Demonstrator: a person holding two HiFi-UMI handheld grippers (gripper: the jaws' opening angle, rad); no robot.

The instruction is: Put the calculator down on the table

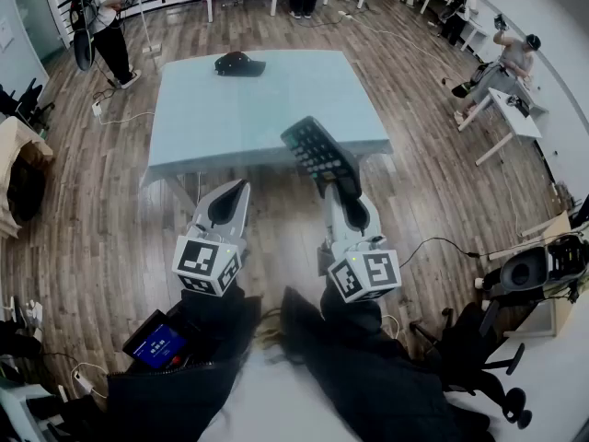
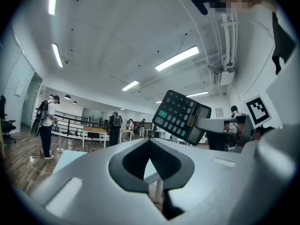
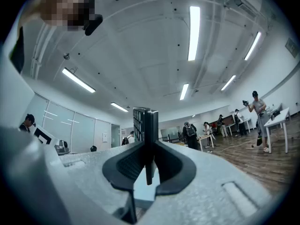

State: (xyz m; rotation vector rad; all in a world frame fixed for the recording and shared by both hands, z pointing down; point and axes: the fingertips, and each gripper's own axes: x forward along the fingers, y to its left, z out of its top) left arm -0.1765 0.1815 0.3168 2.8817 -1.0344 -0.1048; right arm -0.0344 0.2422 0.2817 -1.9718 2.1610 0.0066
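Observation:
A black calculator (image 1: 317,148) hangs in the air over the near edge of the pale blue table (image 1: 267,99), tilted up and to the left. My right gripper (image 1: 339,190) is shut on its near end. In the right gripper view the calculator (image 3: 145,125) stands edge-on, pinched between the pads of the right gripper (image 3: 149,146). My left gripper (image 1: 243,186) is beside it on the left, just short of the table edge, its tips together and nothing in them. From the left gripper (image 2: 150,142) I see the calculator's keys (image 2: 180,116) up to the right.
A black cap (image 1: 239,63) lies on the table's far side. Several people stand around the wooden-floored room. A white desk (image 1: 511,118) is at the right and a black office chair (image 1: 479,348) at the lower right. Cables lie on the floor.

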